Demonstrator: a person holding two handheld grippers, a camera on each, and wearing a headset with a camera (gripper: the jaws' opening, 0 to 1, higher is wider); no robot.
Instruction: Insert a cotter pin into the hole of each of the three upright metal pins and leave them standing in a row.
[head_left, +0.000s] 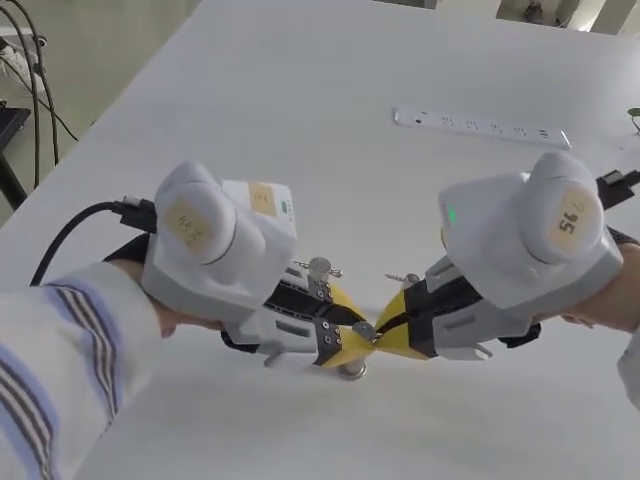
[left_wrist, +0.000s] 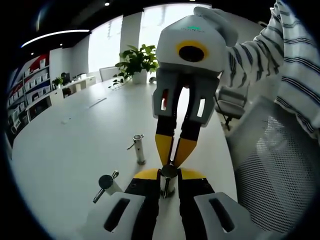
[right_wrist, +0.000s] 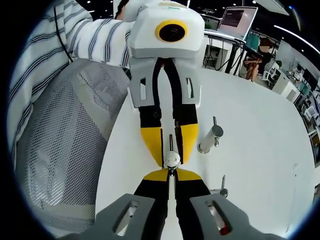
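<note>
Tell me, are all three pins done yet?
Almost. The far metal pin and the side metal pin already have cotter pins through them. The left tool grips the third metal pin, and the right tool seems to be pushing its cotter pin in. Left: finish that, leaving all three standing in a row.

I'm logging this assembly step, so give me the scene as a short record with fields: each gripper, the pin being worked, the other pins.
left gripper: shut on the metal pin, which stands upright on the table
right gripper: tips closed at that pin's top, apparently on a thin cotter pin
other pins: second pin and third pin, each with a cotter pin already through it, apart from the grippers
power strip: far side of the table
</note>
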